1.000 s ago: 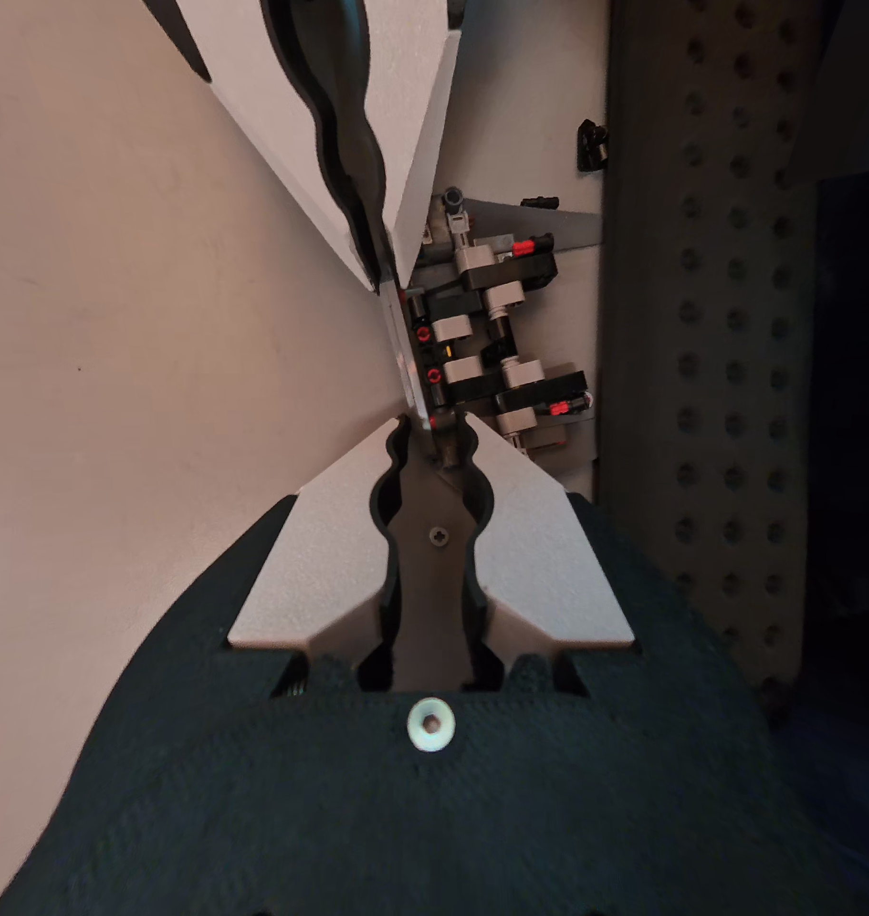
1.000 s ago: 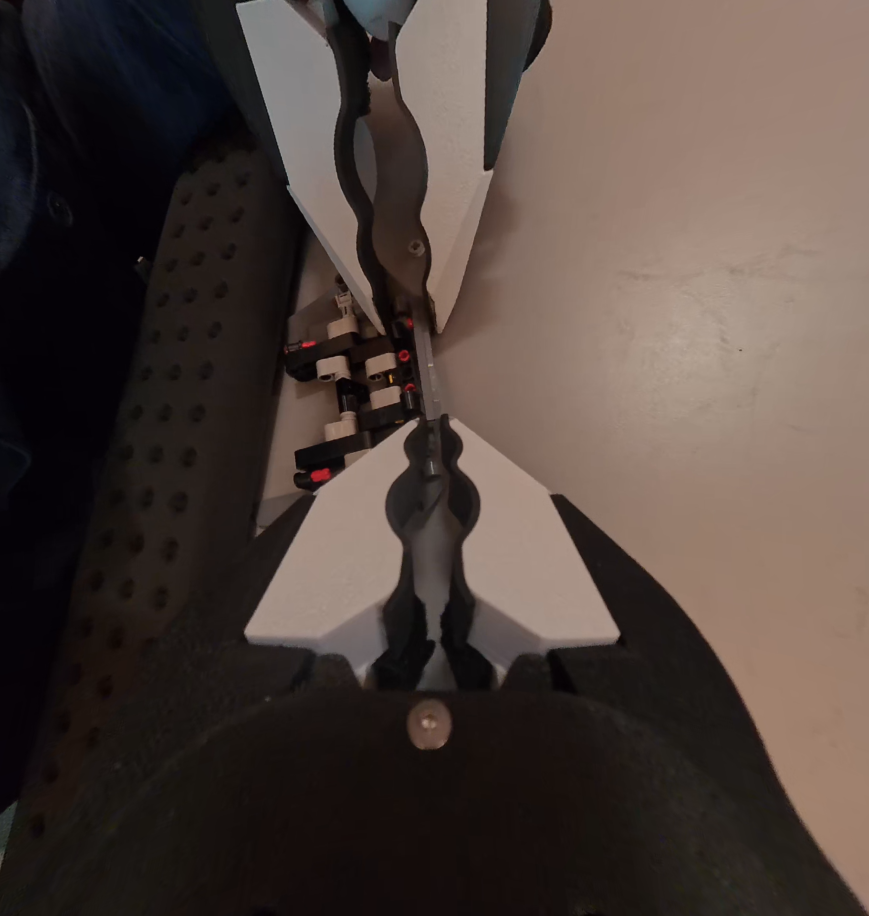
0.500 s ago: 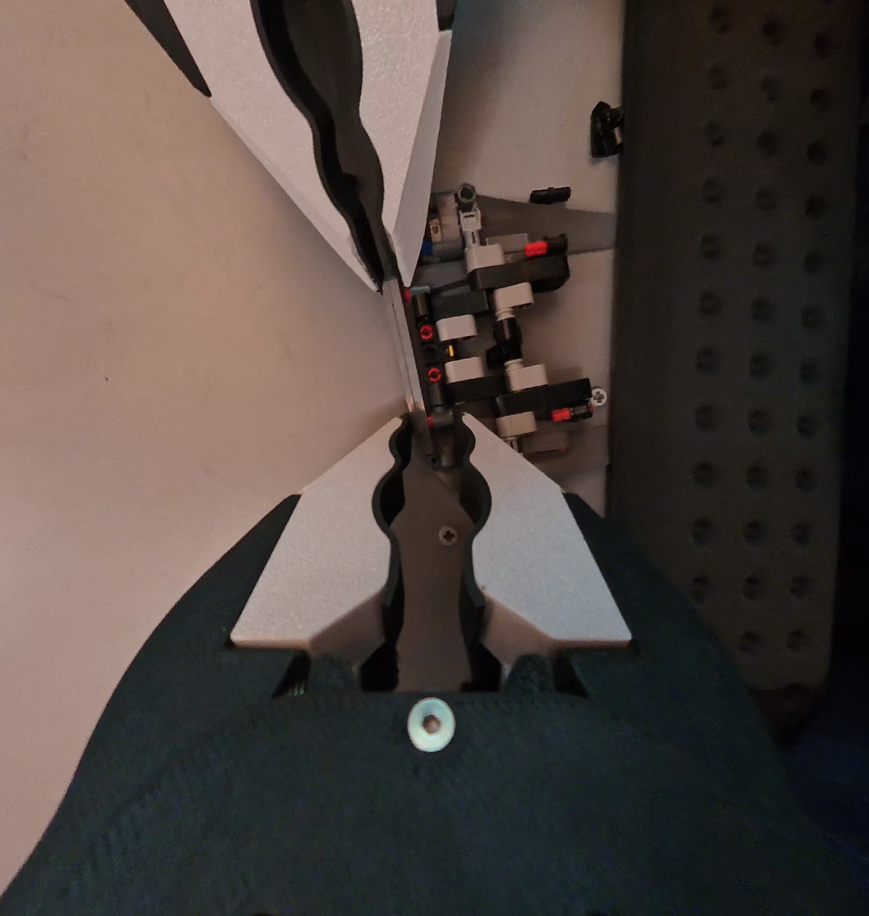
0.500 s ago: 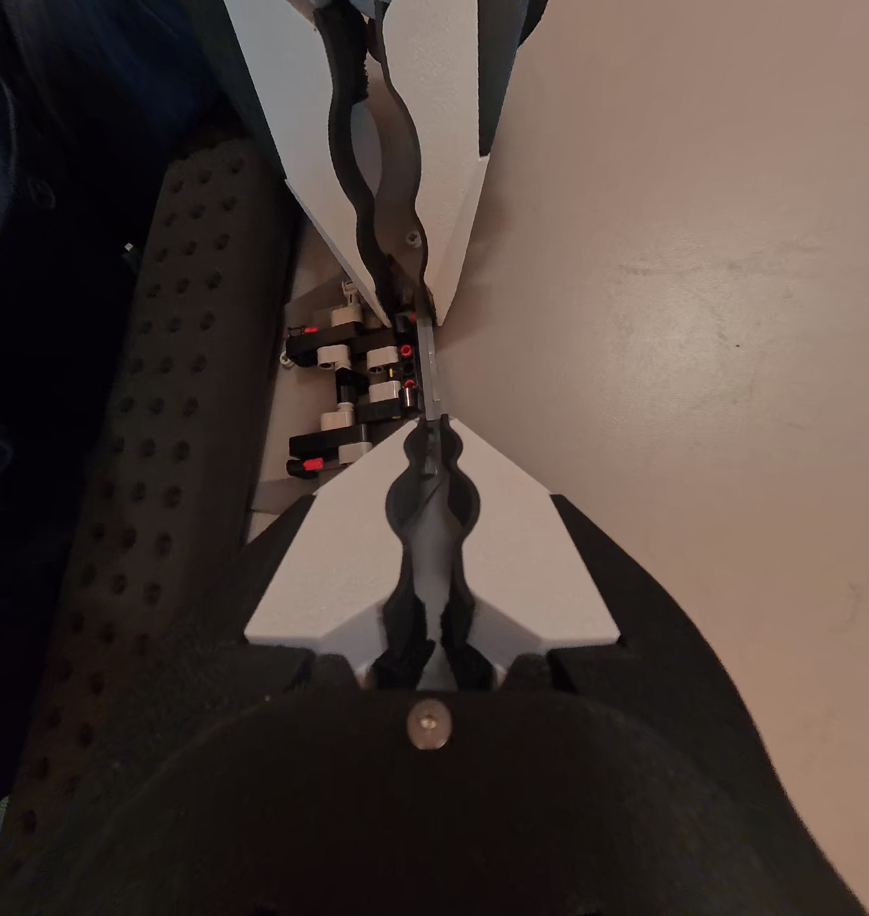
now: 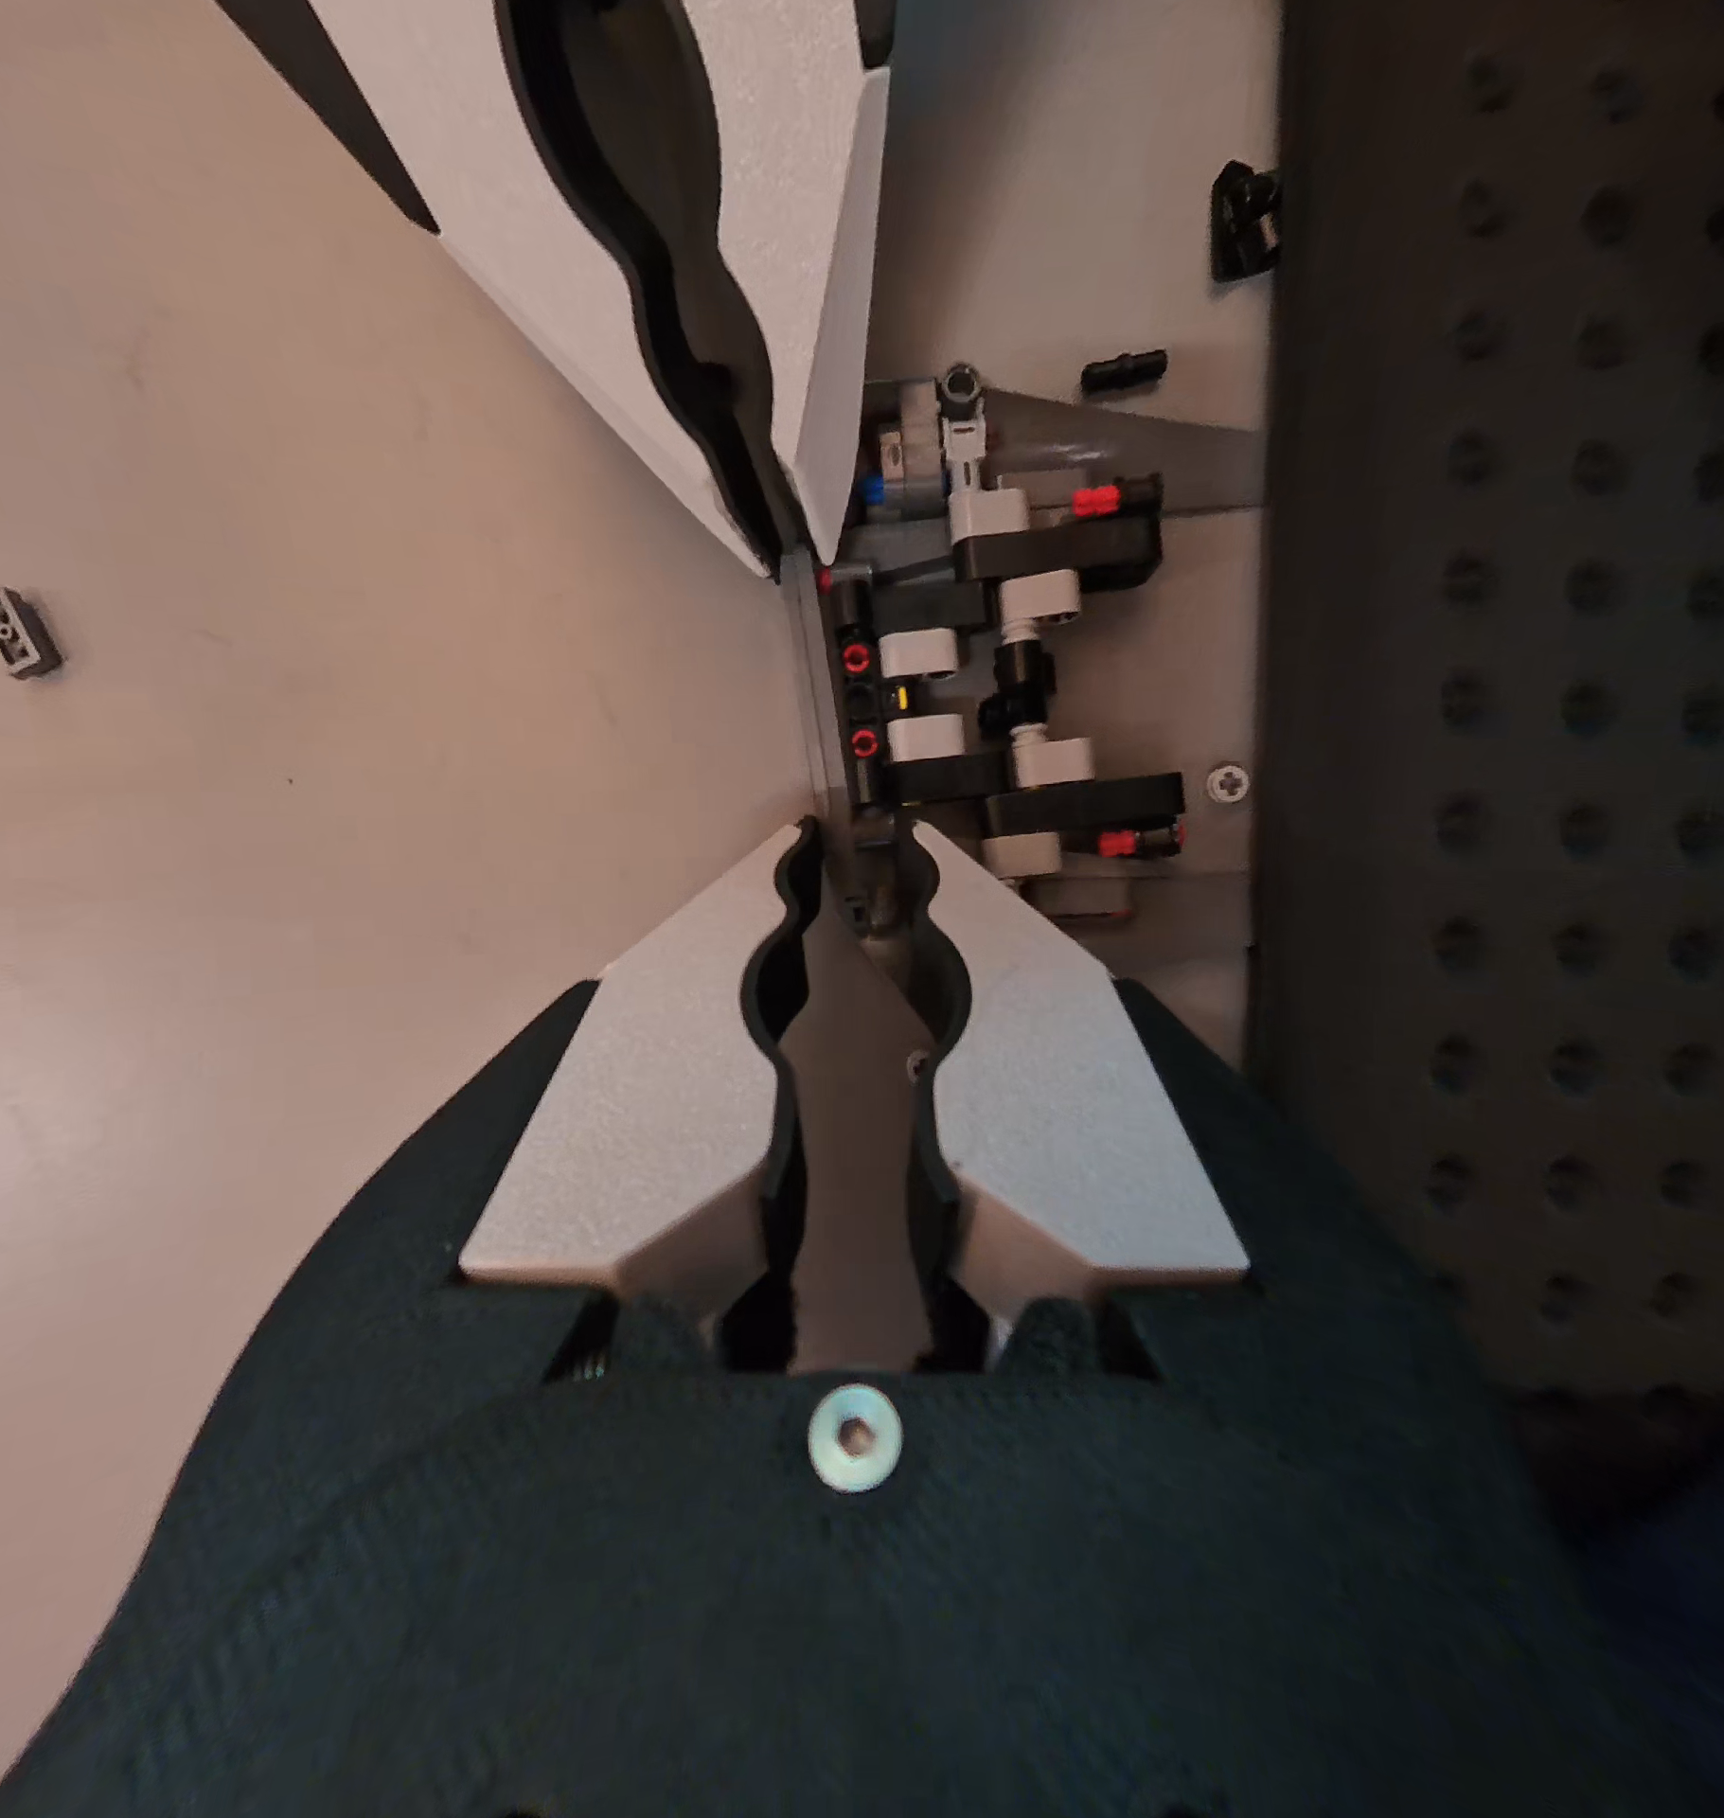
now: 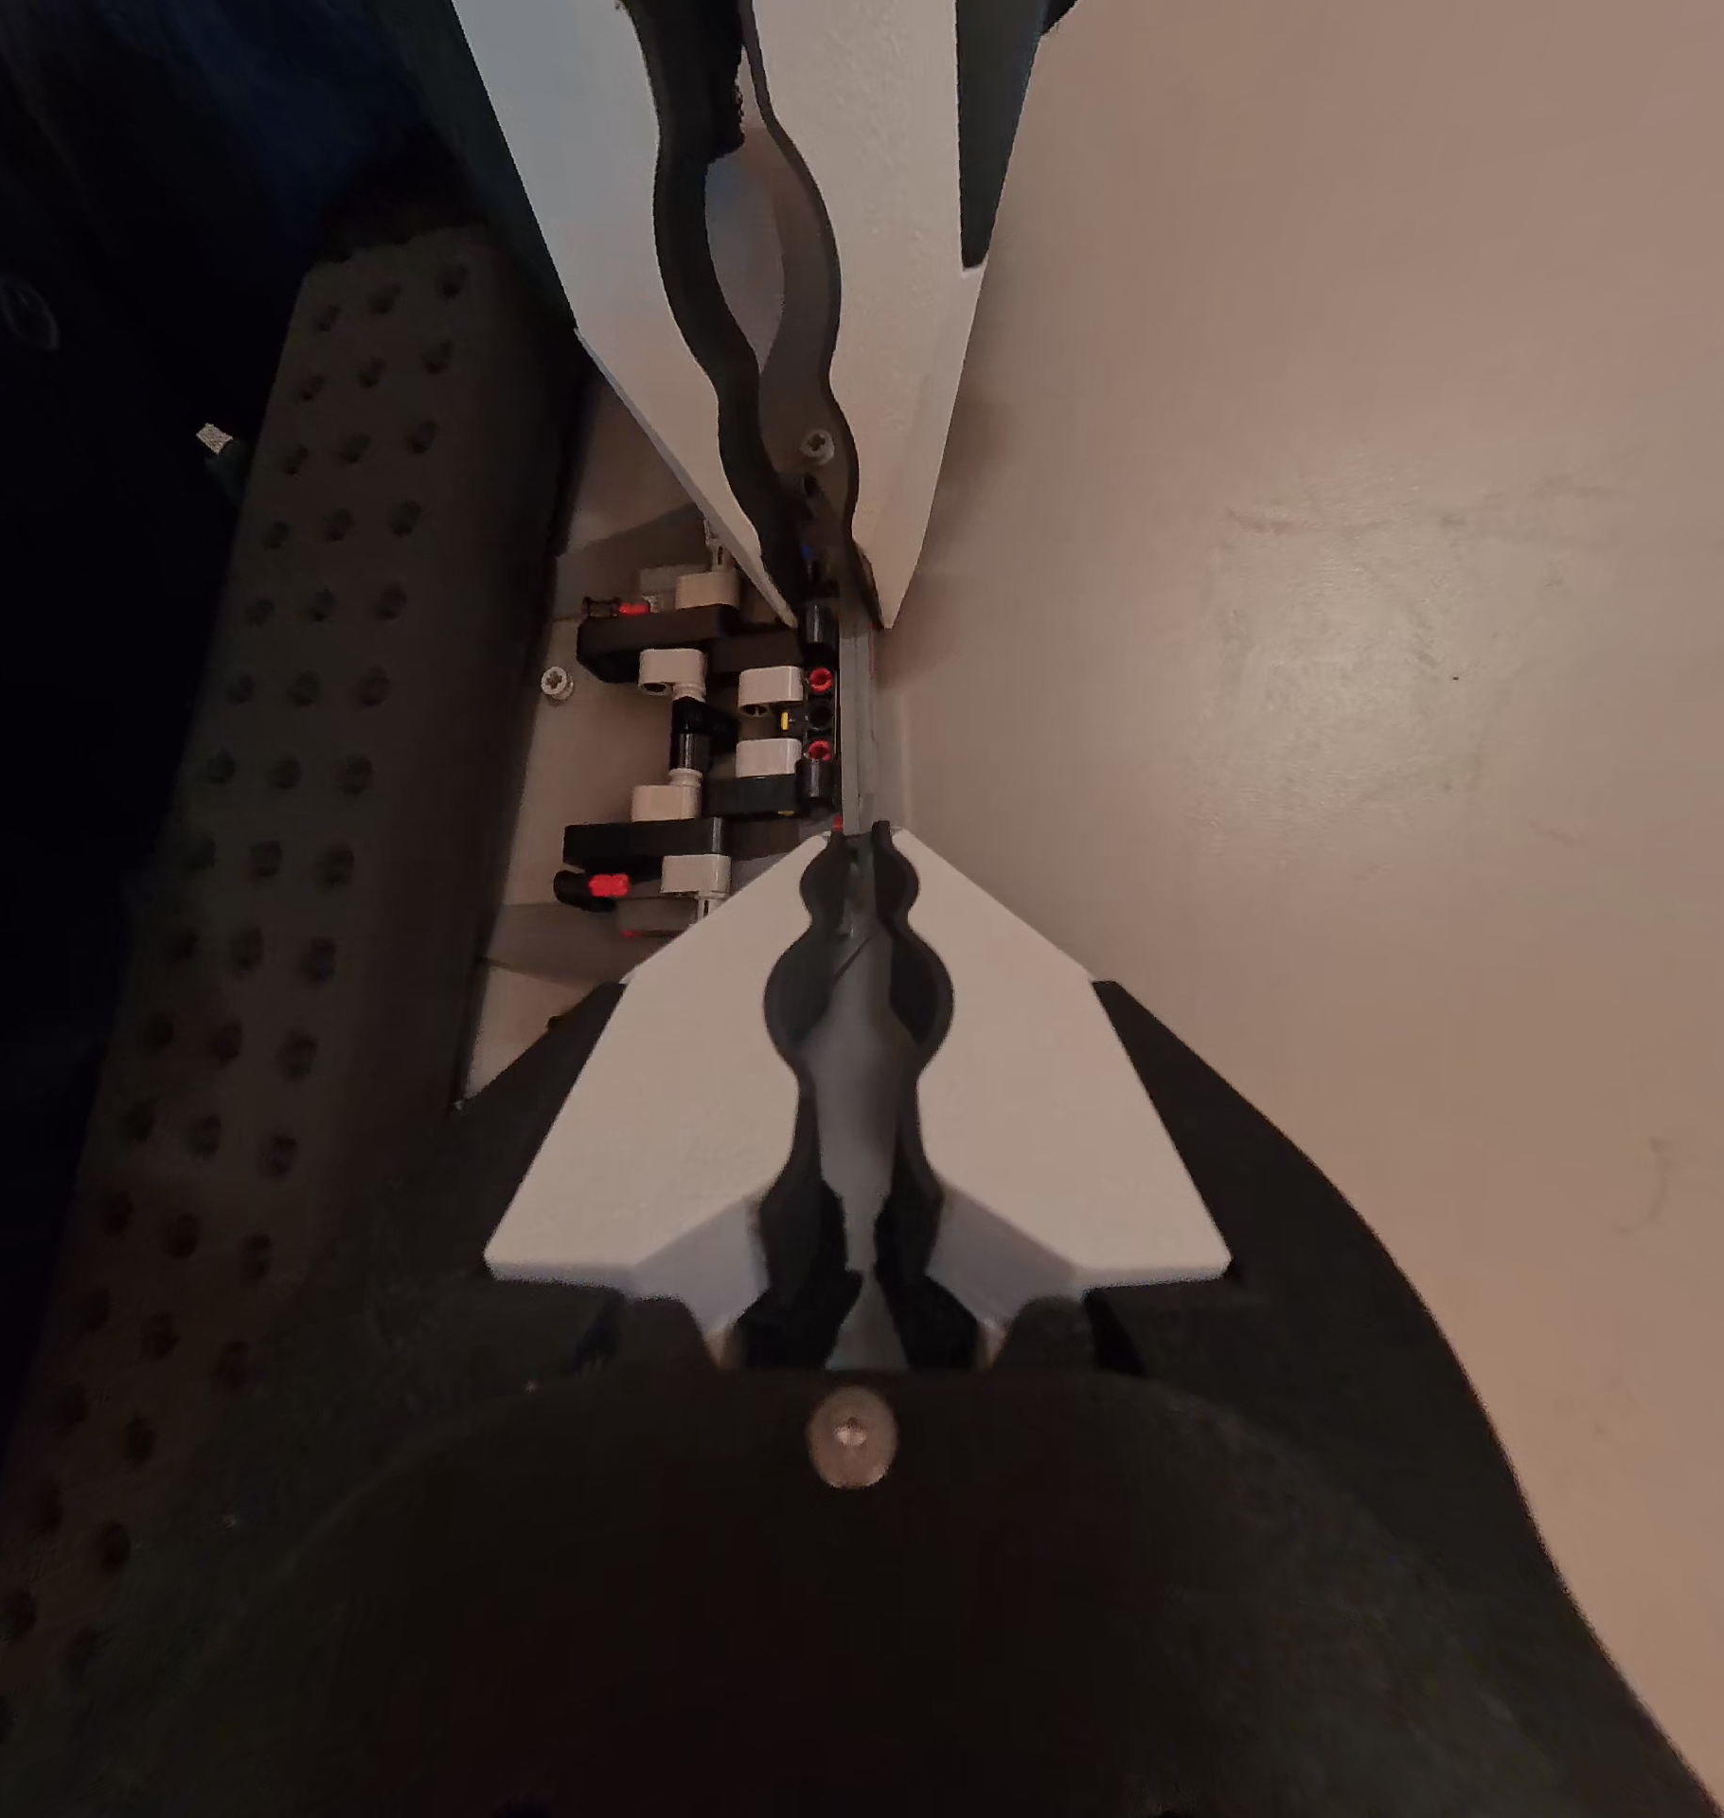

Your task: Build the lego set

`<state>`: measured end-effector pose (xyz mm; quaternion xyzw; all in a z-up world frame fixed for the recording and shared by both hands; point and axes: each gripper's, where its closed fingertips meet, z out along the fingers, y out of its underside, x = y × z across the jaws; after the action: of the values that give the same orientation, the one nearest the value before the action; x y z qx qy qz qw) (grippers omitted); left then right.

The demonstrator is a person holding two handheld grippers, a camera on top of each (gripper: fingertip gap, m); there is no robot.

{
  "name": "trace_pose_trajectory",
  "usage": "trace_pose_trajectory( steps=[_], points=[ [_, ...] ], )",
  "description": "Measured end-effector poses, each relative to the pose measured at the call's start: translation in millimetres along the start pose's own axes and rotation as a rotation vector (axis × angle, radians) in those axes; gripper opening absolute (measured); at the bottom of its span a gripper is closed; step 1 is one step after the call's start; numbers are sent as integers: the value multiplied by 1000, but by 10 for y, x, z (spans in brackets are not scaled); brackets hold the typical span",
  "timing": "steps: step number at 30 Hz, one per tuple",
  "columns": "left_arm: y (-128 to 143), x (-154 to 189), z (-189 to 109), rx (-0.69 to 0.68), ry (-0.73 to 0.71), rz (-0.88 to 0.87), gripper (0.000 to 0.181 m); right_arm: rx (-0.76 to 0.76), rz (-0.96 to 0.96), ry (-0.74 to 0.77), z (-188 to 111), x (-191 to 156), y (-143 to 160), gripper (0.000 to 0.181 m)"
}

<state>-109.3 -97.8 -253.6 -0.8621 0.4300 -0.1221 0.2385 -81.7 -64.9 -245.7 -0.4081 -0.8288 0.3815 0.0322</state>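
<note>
Build partly done: left gripper (image 5: 853, 851) and right gripper (image 6: 853, 846) both clamp the model (image 5: 985, 679) end-on, loose pin (image 5: 1123, 372) at 1 o'clock unattached.

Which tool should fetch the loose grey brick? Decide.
Left tool, probably: the brick shows only in its view, on the table beside the build. It and the right tool both grip the build, so it must release first.

Beige tabletop (image 5: 297, 885) beside a dark mat (image 5: 1526, 787) (dotted with holes)
</note>
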Motion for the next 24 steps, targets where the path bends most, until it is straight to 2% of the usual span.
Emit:
trace_pose_trajectory(
  steps=[11, 15, 19, 24],
  points=[
    [-5, 0, 5, 14, 12, -17, 13, -8, 0, 6, -34, 13, 16, 2],
    [1, -16, 1, 16, 8, -26, 13, 5, -9, 4, -68, 0, -13, 8],
    [0, -20, 1, 18, 8, -28, 13, -13, -41, 34, -24, 6, -7, 15],
    [4, -20, 0, 18, 11, -35, 13, -56, -83, 66, 32, 13, 40, 12]
  ],
)
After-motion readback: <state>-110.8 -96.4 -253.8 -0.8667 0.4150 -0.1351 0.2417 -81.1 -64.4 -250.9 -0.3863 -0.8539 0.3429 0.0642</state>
